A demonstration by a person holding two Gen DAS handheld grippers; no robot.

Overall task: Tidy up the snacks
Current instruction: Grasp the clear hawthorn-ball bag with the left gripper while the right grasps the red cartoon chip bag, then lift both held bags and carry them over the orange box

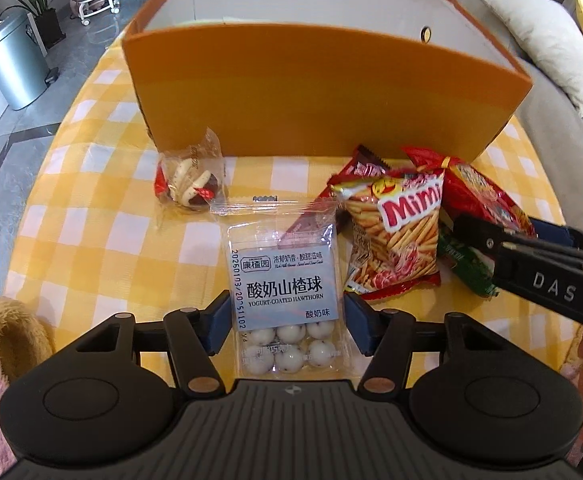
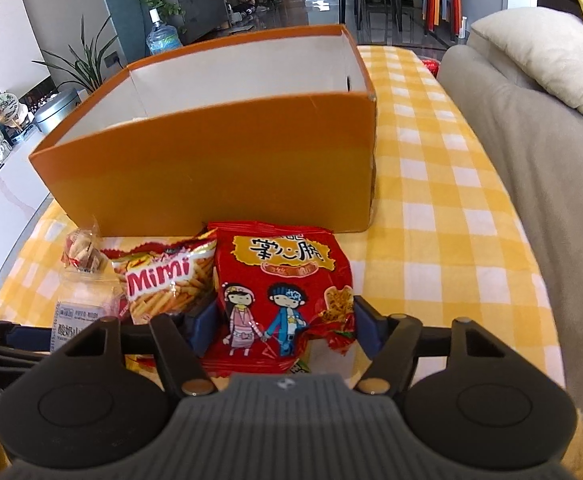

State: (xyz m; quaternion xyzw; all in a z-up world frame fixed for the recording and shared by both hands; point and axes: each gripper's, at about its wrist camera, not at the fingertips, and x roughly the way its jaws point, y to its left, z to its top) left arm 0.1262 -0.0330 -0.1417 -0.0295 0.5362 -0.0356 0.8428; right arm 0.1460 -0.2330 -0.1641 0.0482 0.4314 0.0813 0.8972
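My left gripper has its fingers spread either side of the yogurt-coated hawthorn packet, which lies flat on the checked surface, long axis pointing away from me; whether the pads touch it I cannot tell. My right gripper straddles the red cartoon snack bag, fingers apart, bag top pointing away. Beyond the Mimi bag stands the orange box; its floor is hidden.
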